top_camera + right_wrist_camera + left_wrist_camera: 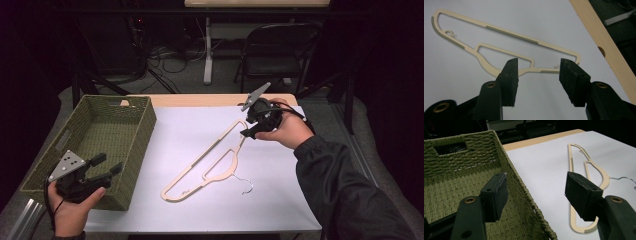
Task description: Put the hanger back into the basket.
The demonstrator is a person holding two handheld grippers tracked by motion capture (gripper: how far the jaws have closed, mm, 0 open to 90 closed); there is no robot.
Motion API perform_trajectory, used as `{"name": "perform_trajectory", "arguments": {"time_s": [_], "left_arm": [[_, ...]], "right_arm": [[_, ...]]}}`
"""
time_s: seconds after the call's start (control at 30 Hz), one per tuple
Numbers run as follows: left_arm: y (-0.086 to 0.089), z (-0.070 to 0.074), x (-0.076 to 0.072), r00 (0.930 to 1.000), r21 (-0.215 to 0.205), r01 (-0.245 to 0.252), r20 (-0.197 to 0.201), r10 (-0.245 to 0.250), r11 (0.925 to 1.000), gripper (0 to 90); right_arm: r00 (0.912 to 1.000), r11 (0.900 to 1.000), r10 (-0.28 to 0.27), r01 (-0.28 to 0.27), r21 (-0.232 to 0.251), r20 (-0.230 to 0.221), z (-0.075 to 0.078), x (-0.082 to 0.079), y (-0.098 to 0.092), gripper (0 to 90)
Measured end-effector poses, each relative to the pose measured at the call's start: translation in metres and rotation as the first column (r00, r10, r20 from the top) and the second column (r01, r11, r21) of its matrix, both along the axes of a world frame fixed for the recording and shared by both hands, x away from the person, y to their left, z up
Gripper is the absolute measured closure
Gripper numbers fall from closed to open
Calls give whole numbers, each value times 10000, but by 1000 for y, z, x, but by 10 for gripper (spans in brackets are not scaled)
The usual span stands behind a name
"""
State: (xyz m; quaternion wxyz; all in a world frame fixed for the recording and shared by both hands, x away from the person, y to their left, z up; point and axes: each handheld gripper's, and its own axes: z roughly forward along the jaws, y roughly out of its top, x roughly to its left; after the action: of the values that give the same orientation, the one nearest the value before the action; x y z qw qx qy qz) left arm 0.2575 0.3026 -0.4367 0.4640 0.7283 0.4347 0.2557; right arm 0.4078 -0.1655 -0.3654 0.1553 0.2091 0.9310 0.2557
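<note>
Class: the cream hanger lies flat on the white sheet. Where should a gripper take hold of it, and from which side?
Probably the hanger's far end under the right gripper, coming from above: the thin bars there have open gaps either side for the fingers, clear of the metal hook.

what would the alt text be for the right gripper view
A cream clothes hanger lies flat on a white table, seen past the right gripper, whose two black jaws stand open above the hanger's near end, holding nothing. The table's wooden edge runs along the right.

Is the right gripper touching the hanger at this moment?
Apart. In the right gripper view the right gripper stands open, its jaws raised off the hanger, which lies flat on the white sheet beyond them.
</note>
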Motion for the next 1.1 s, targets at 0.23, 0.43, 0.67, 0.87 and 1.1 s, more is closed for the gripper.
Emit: {"name": "perform_trajectory", "arguments": {"time_s": [0.23, 0.43, 0.67, 0.87, 1.1], "left_arm": [[-1, 1, 0, 10000, 16, 1, 23, -1, 10000, 346], [-1, 2, 0, 10000, 13, 0, 49, 0, 10000, 346], [2, 1, -1, 10000, 6, -23, 44, 23, 10000, 346], [3, 0, -1, 10000, -27, -39, 39, 39, 10000, 346], [4, 0, -2, 10000, -7, -64, 28, 64, 10000, 346]], "right_arm": [[9966, 9983, 420, -447, -379, -705, -15, 15, 17, 481], [9926, 9908, 953, -1019, -892, -747, -36, 23, 36, 478], [9834, 9825, 1523, -1614, -927, -984, -57, 29, 60, 478], [9740, 9743, 1824, -1975, -1086, -1343, -75, 32, 77, 495], [9653, 9657, 2017, -2243, -1309, -1656, -90, 35, 87, 510]]}}
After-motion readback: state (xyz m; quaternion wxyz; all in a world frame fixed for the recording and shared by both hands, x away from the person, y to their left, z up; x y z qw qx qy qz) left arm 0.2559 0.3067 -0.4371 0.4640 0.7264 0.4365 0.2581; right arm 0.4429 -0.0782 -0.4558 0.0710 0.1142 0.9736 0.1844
